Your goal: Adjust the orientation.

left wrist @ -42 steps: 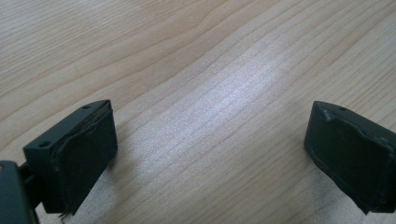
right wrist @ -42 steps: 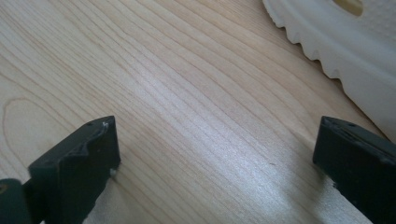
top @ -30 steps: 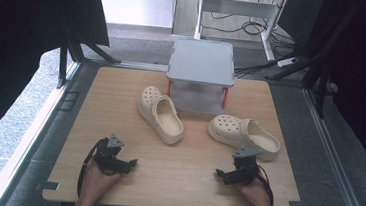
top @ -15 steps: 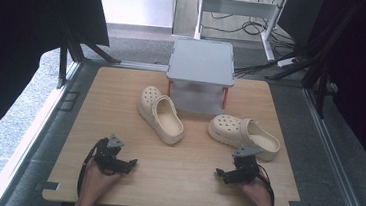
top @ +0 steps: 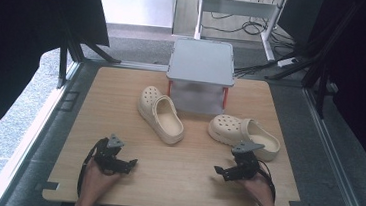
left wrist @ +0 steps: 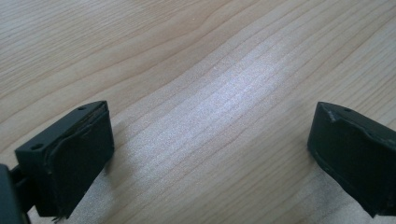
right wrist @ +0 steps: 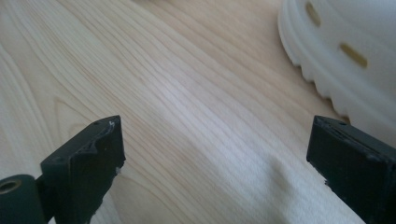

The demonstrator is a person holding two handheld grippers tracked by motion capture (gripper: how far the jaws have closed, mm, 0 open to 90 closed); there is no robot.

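Work surface: a light wooden table [top: 120, 112] with visible grain, framed by grey floor [top: 14, 118] on both sides and dark curtains [top: 28, 14] at left and right.

Near edge, high view: two forearms enter from the bottom. The left gripper [top: 115, 161] rests low over the table at the near left; the right gripper [top: 232, 171] at the near right. Both point toward the middle of the board.

Left gripper view: jaws spread wide, bare wood between them, nothing held. The left gripper [left wrist: 210, 158] shows one black pad at each lower corner.

Right gripper view: the right gripper [right wrist: 215, 163] likewise stands wide apart and holds nothing. This view adds a detail the high view lacks: the ribbed sole edge and oval vent holes of the right clog [right wrist: 345, 51], just beyond the right-hand pad and apart from it.

Mid-table, high view: the left clog [top: 161, 114], cream, lies angled, opening upward. The right clog [top: 244, 135] lies just beyond the right gripper.

Far edge: a grey-topped stand [top: 202, 62] on red legs [top: 225, 97]. Beyond it, cables [top: 258, 27] lie on the floor beneath a white frame [top: 237, 8].
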